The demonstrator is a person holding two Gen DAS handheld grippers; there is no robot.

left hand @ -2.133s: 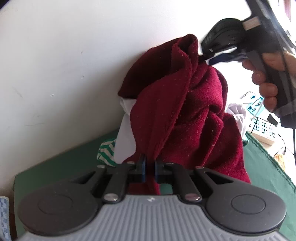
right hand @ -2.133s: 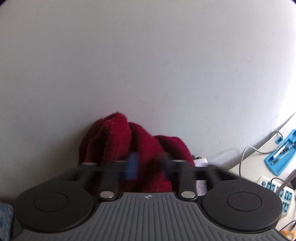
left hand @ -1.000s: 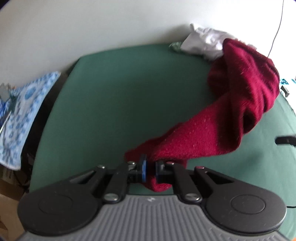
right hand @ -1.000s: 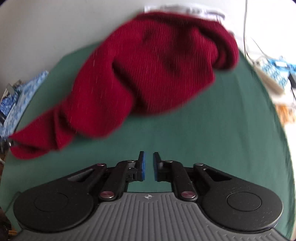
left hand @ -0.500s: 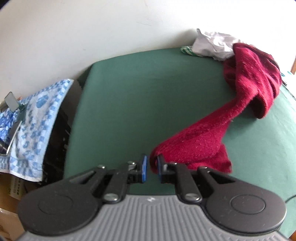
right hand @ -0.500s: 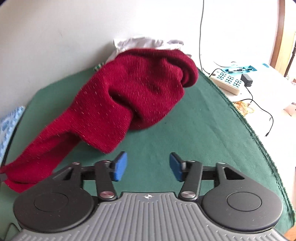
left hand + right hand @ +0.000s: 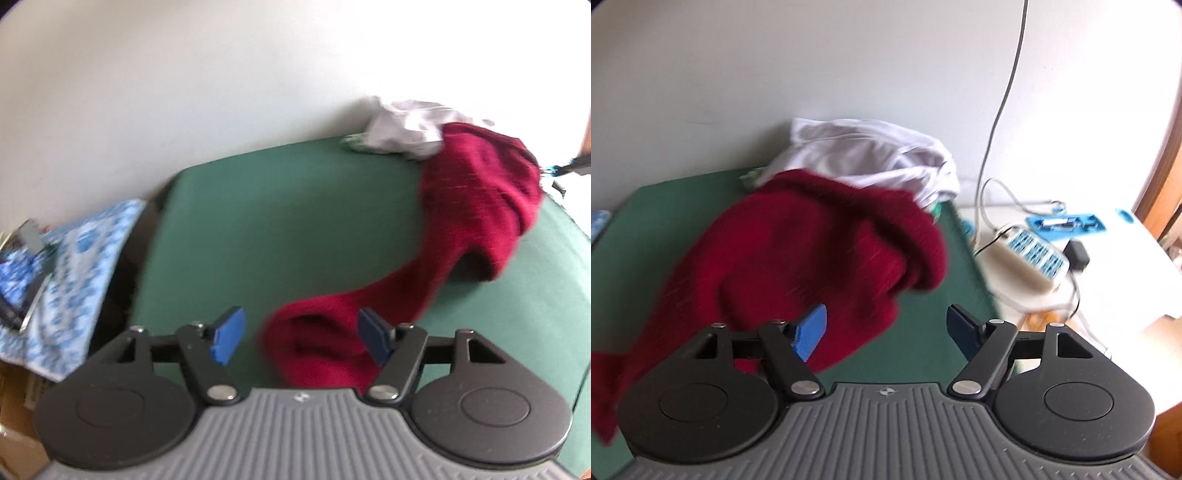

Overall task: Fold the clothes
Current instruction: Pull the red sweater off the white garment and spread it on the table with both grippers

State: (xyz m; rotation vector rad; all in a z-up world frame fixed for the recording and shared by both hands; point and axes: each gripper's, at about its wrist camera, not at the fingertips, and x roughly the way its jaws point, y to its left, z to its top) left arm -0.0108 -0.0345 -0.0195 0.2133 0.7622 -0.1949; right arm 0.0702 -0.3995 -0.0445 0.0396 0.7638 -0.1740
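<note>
Left tongs (image 7: 299,338): opening as I watch; blue pads clear of cloth, though the red sweater's (image 7: 461,236) near end lies in the gap.
Right tongs (image 7: 886,334): opening too, gripping nothing; sweater's edge behind the left pad.
Sweater: bunched on the green tabletop (image 7: 277,214), far end against the white clothes (image 7: 871,158).
Step, my read: spreading flat.
Doing it well: I'd find two matching corners, pinch single layers, pull away from the white pile.

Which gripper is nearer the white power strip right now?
Right. The right gripper faces the power strip just beyond the green mat's edge; the left gripper sees none, only the maroon sweater.
</note>
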